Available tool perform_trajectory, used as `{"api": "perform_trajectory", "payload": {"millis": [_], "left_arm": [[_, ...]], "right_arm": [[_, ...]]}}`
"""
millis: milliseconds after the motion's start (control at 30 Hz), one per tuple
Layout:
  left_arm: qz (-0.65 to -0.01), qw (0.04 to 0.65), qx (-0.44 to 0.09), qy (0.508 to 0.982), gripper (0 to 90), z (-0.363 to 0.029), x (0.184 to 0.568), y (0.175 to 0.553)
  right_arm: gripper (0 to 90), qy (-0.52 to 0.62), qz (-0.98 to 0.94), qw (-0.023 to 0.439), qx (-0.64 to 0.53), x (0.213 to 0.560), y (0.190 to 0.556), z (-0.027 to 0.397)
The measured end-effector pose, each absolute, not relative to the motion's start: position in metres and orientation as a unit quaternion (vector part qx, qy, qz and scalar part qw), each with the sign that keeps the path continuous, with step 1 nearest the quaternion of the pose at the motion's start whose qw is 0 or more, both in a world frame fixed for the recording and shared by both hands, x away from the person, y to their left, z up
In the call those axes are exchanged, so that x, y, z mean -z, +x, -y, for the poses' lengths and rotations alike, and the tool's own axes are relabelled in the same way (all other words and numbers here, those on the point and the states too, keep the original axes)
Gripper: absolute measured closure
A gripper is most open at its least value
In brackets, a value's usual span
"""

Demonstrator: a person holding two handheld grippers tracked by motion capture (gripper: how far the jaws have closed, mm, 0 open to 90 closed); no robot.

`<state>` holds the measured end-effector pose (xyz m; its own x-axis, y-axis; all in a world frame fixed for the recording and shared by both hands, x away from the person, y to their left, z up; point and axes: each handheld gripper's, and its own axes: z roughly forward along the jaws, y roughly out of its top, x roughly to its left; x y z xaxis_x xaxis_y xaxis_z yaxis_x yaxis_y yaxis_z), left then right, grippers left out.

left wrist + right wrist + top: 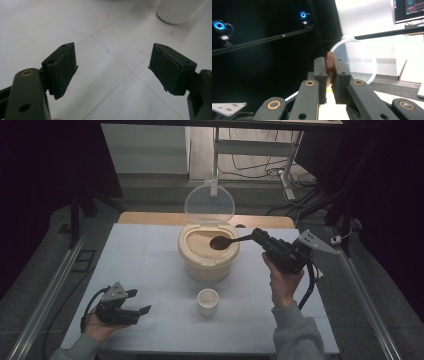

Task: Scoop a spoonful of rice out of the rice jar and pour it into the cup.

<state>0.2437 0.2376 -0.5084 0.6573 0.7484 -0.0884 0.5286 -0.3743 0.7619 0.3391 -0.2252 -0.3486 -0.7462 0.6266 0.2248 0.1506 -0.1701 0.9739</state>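
Right hand-held gripper (261, 238) clamped on brown spoon (223, 241), bowl above rice container (207, 254).

A white cup (178, 10) is cut off by the top edge of the left gripper view. Jaws of the right tool (329, 75) hide most of a brown spoon (330, 61) (its bowl unseen here).

Your right tool (261, 238) grips a dark brown spoon (226, 241) over the cream round container (208, 253), its clear lid (209, 204) upright. Your left tool (141, 303) rests open on the white worktop (150, 265), near a small white cup (208, 301).
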Motion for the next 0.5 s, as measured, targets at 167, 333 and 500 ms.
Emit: {"api": "perform_trajectory", "payload": {"millis": [167,333,500], "left_arm": [[-0.39,0.403,-0.132,0.817,21.2,-0.238,0.509,0.247],[-0.388,0.402,-0.13,0.819,21.1,-0.237,0.511,0.248],[-0.388,0.403,-0.128,0.819,21.2,-0.238,0.511,0.248]], "right_arm": [[82.9,0.321,-0.641,0.193,-0.67,0.347,0.351,0.216],[82.9,0.335,-0.652,0.21,-0.647,0.352,0.364,0.209],[82.9,0.349,-0.651,0.228,-0.634,0.356,0.372,0.206]]}}
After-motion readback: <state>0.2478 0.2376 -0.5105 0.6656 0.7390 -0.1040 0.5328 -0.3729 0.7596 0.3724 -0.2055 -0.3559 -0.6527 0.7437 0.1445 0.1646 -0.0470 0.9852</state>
